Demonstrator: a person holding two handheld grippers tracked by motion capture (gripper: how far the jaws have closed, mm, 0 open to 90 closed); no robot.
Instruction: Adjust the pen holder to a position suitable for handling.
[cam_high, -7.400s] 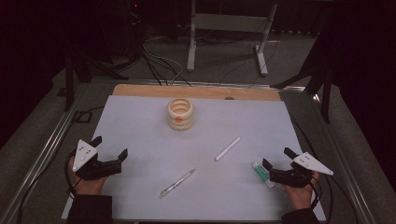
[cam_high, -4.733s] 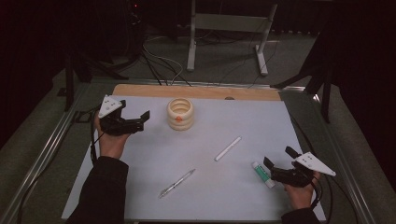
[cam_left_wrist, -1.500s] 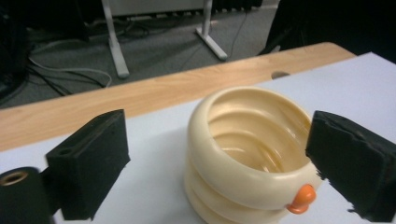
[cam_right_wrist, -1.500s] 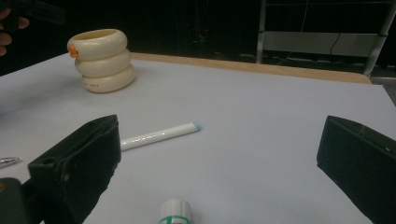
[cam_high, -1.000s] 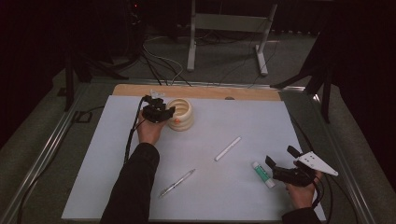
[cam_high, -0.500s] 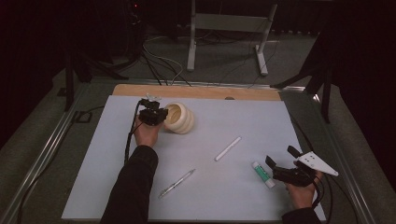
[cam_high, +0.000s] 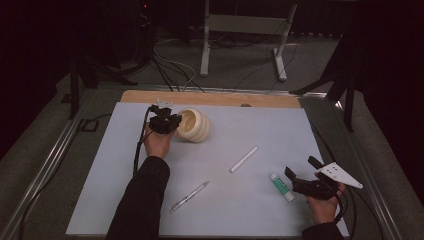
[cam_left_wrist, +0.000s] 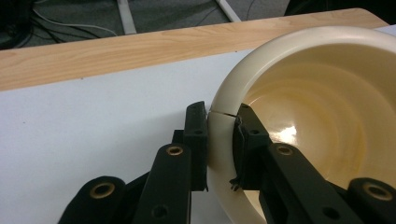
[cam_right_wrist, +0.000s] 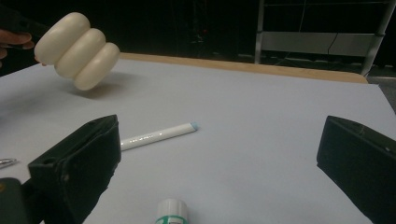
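A cream ribbed cup (cam_high: 195, 125) hangs tilted just above the white table sheet (cam_high: 310, 130), mouth turned toward my left gripper (cam_high: 171, 122). The left gripper view has that gripper (cam_left_wrist: 219, 140) shut on the cup's rim (cam_left_wrist: 219, 149), one jaw outside and one inside. The cup (cam_right_wrist: 77, 44) also appears lifted and tilted at the upper left of the right gripper view. My right gripper (cam_high: 299, 176) rests open near the front right, beside a green-and-white glue stick (cam_high: 281, 187). The glue stick's cap (cam_right_wrist: 172, 212) lies between the open jaws (cam_right_wrist: 219, 158).
A white marker (cam_high: 244, 159) lies mid-table, and the marker (cam_right_wrist: 156, 135) sits ahead of the right gripper. A silver pen (cam_high: 189, 196) lies near the front centre. A wooden strip (cam_high: 215, 98) borders the far edge. Metal rails (cam_high: 50, 165) frame the table.
My left gripper travelled from the front left up to the cup, shut on its rim and tipped and lifted it toward the left. The right gripper stayed put.
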